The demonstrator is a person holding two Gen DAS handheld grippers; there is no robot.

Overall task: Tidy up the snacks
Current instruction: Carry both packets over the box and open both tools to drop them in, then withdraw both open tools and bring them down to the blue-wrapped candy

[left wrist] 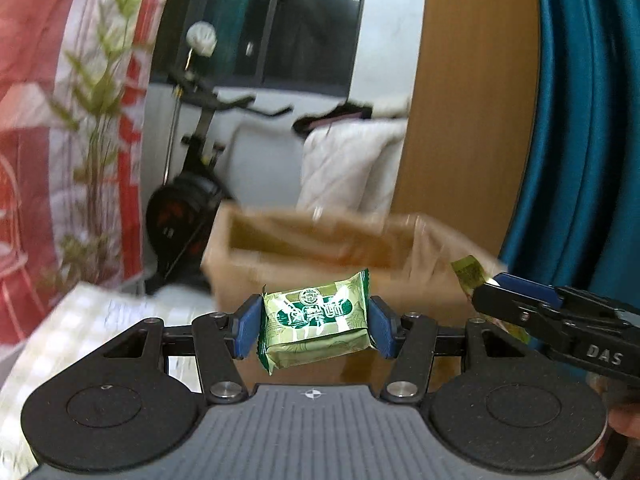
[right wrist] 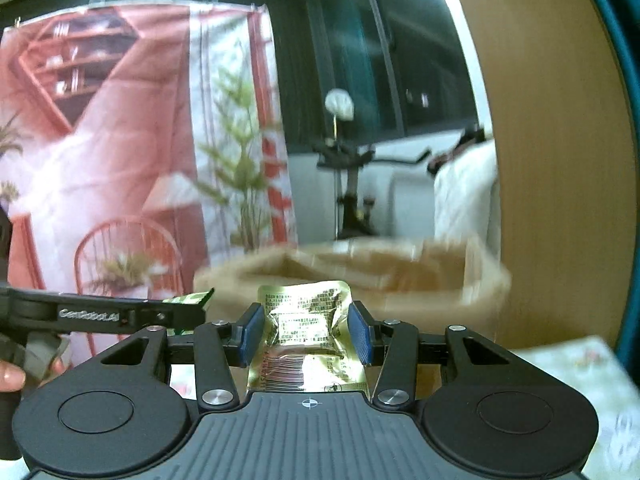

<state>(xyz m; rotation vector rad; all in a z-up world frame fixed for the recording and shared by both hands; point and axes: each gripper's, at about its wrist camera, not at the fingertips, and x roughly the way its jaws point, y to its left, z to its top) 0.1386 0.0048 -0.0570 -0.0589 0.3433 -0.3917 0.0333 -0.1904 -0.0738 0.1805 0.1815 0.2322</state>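
My left gripper (left wrist: 314, 326) is shut on a green snack packet (left wrist: 314, 326) with white lettering, pinched from both sides by the blue pads. My right gripper (right wrist: 307, 332) is shut on a gold foil snack packet (right wrist: 306, 332), its printed back and barcode facing the camera. Both packets hang in the air in front of an open cardboard box (left wrist: 320, 240), blurred, also seen as the cardboard box (right wrist: 360, 272). In the left wrist view the right gripper (left wrist: 486, 282) enters from the right with the gold packet's corner (left wrist: 468, 272) showing. In the right wrist view the left gripper (right wrist: 200, 300) reaches in from the left.
A wooden panel (left wrist: 472, 100) and a teal curtain (left wrist: 580, 120) stand right of the box. Behind it are an exercise bike (left wrist: 192, 184), white bedding (left wrist: 352, 160) and a printed red wall cloth (right wrist: 100, 140). A pale checked tablecloth (left wrist: 72, 320) lies below. A hand (right wrist: 8, 376) holds the left gripper.
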